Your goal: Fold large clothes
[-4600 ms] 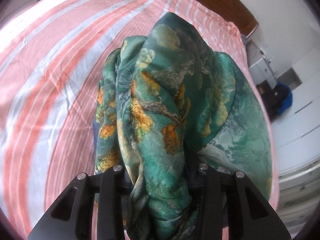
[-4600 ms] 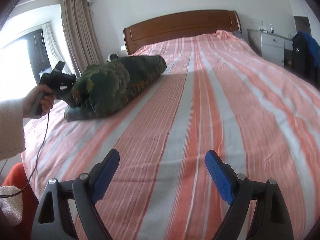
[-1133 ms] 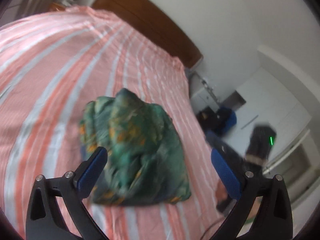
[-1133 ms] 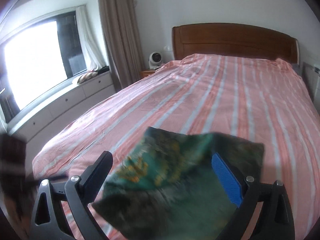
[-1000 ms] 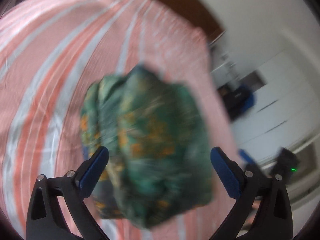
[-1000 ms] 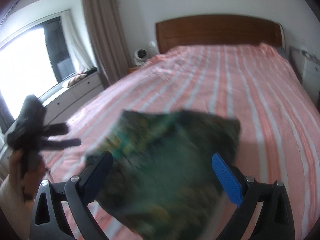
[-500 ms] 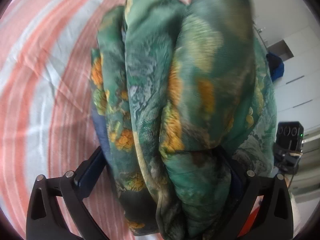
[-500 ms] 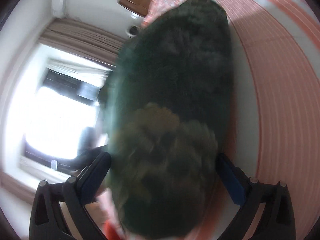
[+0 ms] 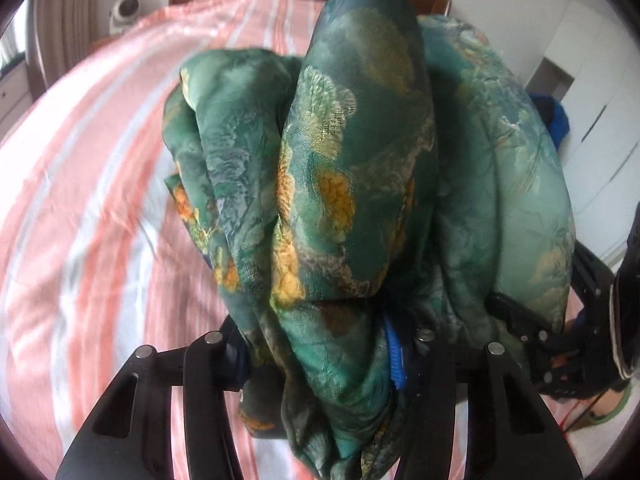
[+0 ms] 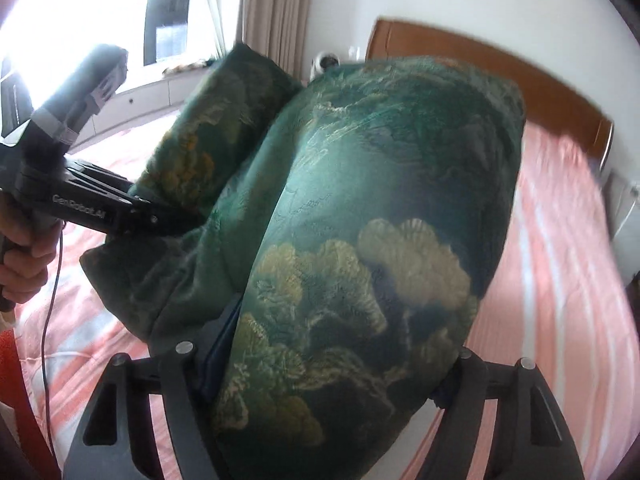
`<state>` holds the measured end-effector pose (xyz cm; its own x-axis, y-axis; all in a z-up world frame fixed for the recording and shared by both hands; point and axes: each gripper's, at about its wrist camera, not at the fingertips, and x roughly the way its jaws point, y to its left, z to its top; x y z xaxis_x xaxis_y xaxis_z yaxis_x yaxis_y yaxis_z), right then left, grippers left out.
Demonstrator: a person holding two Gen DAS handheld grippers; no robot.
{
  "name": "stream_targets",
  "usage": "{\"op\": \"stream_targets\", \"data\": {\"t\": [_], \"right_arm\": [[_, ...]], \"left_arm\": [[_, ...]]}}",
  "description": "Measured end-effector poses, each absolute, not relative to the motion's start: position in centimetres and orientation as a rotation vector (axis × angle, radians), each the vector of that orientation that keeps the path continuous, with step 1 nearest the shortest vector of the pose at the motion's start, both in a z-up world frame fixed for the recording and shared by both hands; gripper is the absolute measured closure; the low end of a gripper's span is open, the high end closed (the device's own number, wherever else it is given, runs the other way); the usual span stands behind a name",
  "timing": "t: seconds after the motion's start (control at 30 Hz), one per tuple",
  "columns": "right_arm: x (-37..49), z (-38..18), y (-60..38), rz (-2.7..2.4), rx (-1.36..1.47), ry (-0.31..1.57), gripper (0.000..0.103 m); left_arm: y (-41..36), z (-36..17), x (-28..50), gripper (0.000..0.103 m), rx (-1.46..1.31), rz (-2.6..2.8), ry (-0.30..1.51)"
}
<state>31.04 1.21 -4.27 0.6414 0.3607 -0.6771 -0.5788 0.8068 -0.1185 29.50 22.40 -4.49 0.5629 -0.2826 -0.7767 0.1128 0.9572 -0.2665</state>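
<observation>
The garment [image 9: 360,184], a thick green bundle printed with gold and orange, fills the middle of both views and sits above the striped bed [image 9: 88,184].

In the left wrist view the left gripper [image 9: 316,344] stands at lower centre, its jaws narrowed onto a wad of the fabric that spills down between them; one blue pad shows at the right jaw, the other is buried. Only this view shows the layered folds of the bundle edge-on, and at the right edge the right gripper [image 9: 520,320] biting into the cloth from the side, partly cut off by the frame.

The right wrist view shows a broad smooth face of the garment [image 10: 380,220] instead. The right gripper [image 10: 324,364] clamps the bundle's lower end; its pads are hidden under cloth. At left centre, the left gripper [image 10: 160,216] enters the fabric, held by a hand [image 10: 24,256] at the left edge. Its fingertips are swallowed by the folds. A window [image 10: 80,12] glares at upper left, and a headboard [image 10: 500,76] runs across the upper right, slightly blurred.
</observation>
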Motion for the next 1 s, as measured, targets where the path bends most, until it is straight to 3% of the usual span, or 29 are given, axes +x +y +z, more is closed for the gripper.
{"op": "stream_targets", "data": {"t": [0.1,0.13,0.17,0.2,0.27,0.3,0.4,0.57,0.73,1.0], "right_arm": [[32.3,-2.0,1.1,0.542,-0.311,0.636,0.029],[33.8,-1.1,1.1,0.538,-0.295,0.623,0.029],[34.9,-0.5,0.9,0.535,-0.271,0.612,0.029],[36.4,-0.1,0.6,0.535,-0.236,0.614,0.025],[41.3,0.0,-0.4,0.535,-0.104,0.718,0.011],[43.0,-0.3,-0.9,0.511,-0.053,0.761,0.000],[45.0,-1.4,-2.1,0.399,-0.051,0.794,0.000],[39.9,-1.3,-2.6,0.408,-0.109,0.735,0.000],[32.0,0.2,-3.6,0.362,-0.199,0.673,0.000],[23.0,3.7,-7.4,0.254,-0.121,0.592,0.000]], "left_arm": [[22.5,-1.6,30.4,0.051,-0.173,-0.216,0.857],[22.6,-0.7,31.5,0.045,-0.178,-0.200,0.823],[22.7,-0.1,32.8,0.032,-0.178,-0.185,0.797],[23.1,0.1,34.5,0.024,-0.178,-0.168,0.791],[24.5,-0.6,36.5,0.004,-0.198,-0.093,0.801],[25.4,-1.0,36.5,0.004,-0.193,-0.026,0.779],[26.4,-1.9,34.5,0.004,-0.164,0.061,0.759],[25.5,-2.2,26.2,0.002,-0.067,0.098,0.658],[22.4,1.1,22.4,0.000,0.063,0.182,0.538],[16.4,4.7,16.1,0.000,0.132,0.320,0.510]]}}
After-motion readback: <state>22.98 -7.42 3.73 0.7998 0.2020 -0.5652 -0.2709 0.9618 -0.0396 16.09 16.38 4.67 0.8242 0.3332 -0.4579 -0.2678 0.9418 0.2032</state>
